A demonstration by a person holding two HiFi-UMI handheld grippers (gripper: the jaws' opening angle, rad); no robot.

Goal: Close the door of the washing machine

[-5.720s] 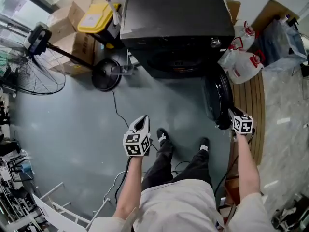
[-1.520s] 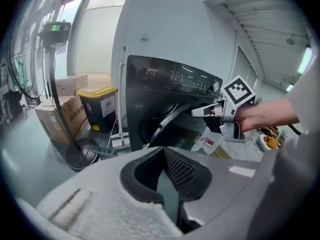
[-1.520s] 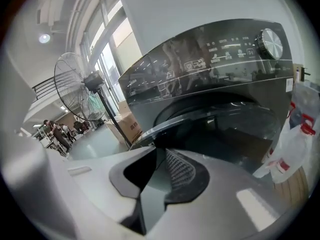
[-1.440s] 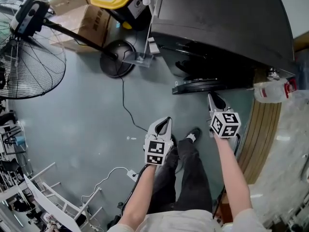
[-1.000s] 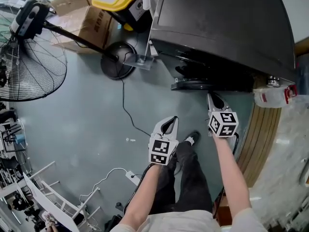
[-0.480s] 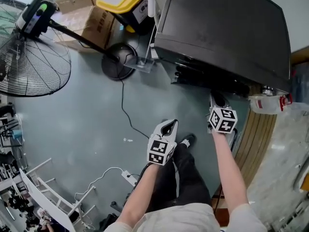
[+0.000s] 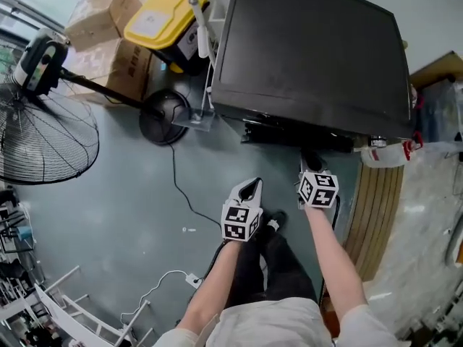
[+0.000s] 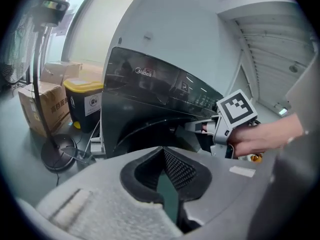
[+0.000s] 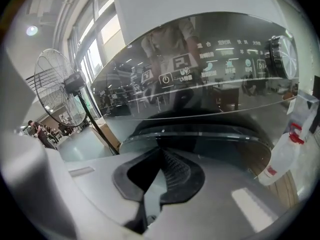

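The black washing machine (image 7: 311,49) stands at the top of the head view. Its round door (image 7: 289,134) lies almost flat against the front; whether it is latched I cannot tell. My right gripper (image 7: 311,159) is shut, holds nothing, and its tips are at the door's right part. In the right gripper view the door's glass rim (image 9: 210,139) fills the space just beyond the shut right gripper (image 9: 162,154). My left gripper (image 7: 251,186) hangs shut and empty to the left, apart from the machine. The left gripper view shows the door (image 8: 145,134) ahead of the left gripper (image 8: 164,154).
A standing fan (image 7: 43,121) with a round base (image 7: 163,114) is at the left, beside cardboard boxes (image 7: 108,56) and a yellow-lidded bin (image 7: 155,20). A cable (image 7: 181,194) runs over the grey floor. A plastic jug (image 7: 387,150) and a slatted wooden mat (image 7: 376,201) lie at the right.
The door has swung from sticking out to nearly flat against the machine's front. My right gripper followed it toward the machine, and the left gripper drifted forward too.
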